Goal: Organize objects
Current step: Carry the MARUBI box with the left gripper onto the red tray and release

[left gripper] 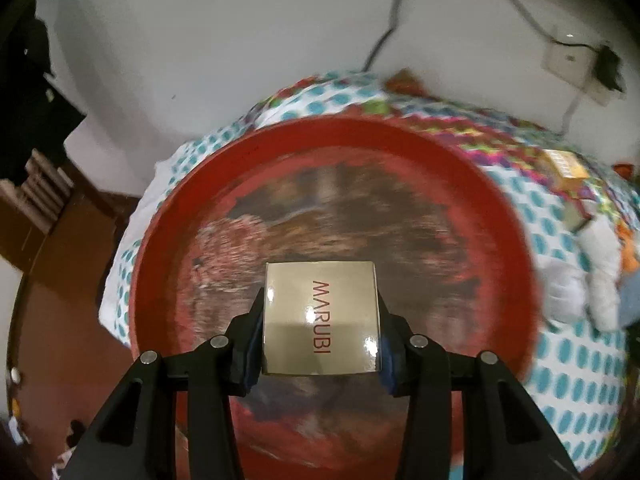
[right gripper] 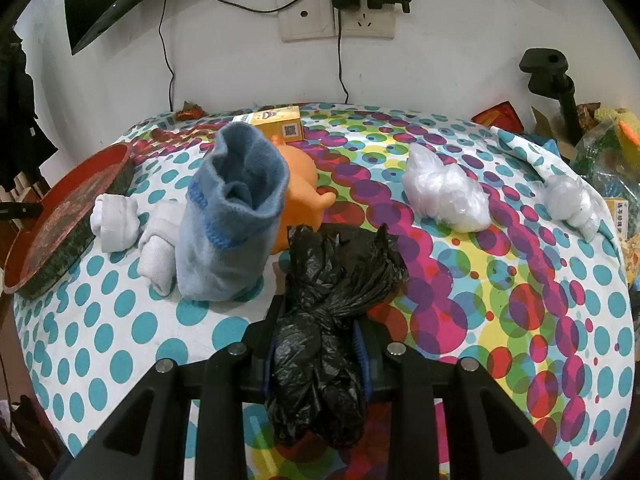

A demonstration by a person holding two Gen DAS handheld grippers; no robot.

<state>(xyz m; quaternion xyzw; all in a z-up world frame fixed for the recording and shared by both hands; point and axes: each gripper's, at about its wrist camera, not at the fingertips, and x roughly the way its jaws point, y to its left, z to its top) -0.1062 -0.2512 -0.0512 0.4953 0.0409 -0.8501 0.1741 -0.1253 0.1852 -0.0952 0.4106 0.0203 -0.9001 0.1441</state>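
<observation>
My left gripper [left gripper: 320, 332] is shut on a shiny beige MARUBI box [left gripper: 320, 316] and holds it above the round red tray [left gripper: 500, 216]. The tray also shows at the far left of the right wrist view [right gripper: 68, 196]. My right gripper [right gripper: 318, 344] is shut on a crumpled black plastic bag [right gripper: 328, 320] just above the dotted tablecloth [right gripper: 480, 280]. On the table lie a blue sock [right gripper: 232, 216], white rolled socks [right gripper: 116, 216], an orange toy [right gripper: 300, 184], a yellow box [right gripper: 280, 122] and two clear plastic bags [right gripper: 444, 192].
The white wall with a socket, plug and cables [right gripper: 340, 12] stands behind the table. A black clamp stand [right gripper: 552, 76] and packets clutter the right edge. Brown floor [left gripper: 60, 280] lies left of the table.
</observation>
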